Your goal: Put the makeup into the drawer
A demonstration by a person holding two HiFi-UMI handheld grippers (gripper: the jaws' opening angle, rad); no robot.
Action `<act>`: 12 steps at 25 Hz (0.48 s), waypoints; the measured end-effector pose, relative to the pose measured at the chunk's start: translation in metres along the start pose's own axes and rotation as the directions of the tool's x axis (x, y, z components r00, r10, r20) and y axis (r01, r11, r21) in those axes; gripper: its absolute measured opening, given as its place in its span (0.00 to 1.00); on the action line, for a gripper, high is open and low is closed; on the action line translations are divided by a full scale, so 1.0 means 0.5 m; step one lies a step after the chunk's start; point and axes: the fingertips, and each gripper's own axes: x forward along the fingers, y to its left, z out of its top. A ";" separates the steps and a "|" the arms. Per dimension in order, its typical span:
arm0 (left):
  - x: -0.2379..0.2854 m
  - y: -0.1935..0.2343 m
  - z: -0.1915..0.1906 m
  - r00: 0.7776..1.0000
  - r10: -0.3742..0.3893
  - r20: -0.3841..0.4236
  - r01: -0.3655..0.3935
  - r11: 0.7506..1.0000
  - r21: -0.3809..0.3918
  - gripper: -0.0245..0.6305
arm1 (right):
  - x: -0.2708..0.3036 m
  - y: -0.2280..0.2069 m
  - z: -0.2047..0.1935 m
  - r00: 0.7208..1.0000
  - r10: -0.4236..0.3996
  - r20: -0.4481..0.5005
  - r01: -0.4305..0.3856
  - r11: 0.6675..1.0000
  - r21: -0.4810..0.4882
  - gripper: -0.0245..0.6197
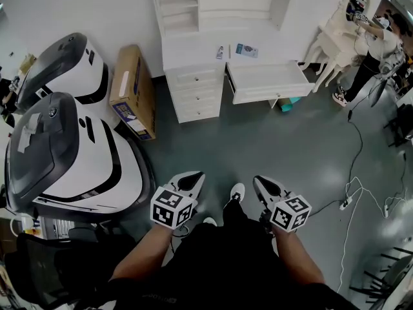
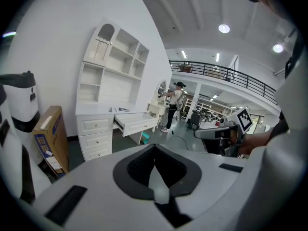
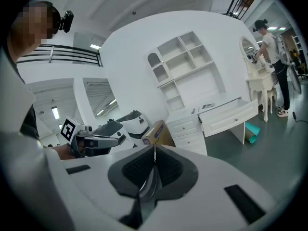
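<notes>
The white dressing desk [image 1: 193, 57] stands far ahead across the grey floor, its wide drawer [image 1: 270, 81] pulled open. On the desk top lie a small makeup item [image 1: 221, 52] and a flat packet [image 1: 246, 50]. Both grippers are held low near the person's body, well short of the desk. My left gripper [image 1: 197, 176] is shut, its tips meeting on nothing [image 2: 154, 147]. My right gripper [image 1: 259, 181] is also shut and empty [image 3: 155, 147]. Both gripper views show the open drawer [image 2: 137, 124] [image 3: 231, 114] in the distance.
Two large white-and-black machines [image 1: 61, 154] [image 1: 64, 66] fill the left side, with a cardboard box [image 1: 132, 92] leaning beside the desk. A person [image 1: 374, 50] stands at a vanity at the back right. Cables [image 1: 352, 192] trail over the floor on the right.
</notes>
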 end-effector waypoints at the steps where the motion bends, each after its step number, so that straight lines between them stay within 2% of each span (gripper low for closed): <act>1: 0.000 0.004 0.002 1.000 0.005 0.004 -0.005 1.000 -0.002 0.05 | 0.005 -0.002 0.002 1.000 0.004 -0.002 -0.004 1.000 -0.002 0.08; 7: -0.003 0.041 0.002 0.999 0.046 0.009 -0.046 0.999 -0.014 0.05 | 0.058 -0.020 0.014 1.000 0.022 -0.014 -0.022 1.000 0.007 0.08; 12: 0.028 0.081 0.020 0.997 0.071 -0.007 -0.071 0.997 -0.024 0.05 | 0.105 -0.049 0.058 0.999 0.047 0.000 -0.047 0.999 0.011 0.08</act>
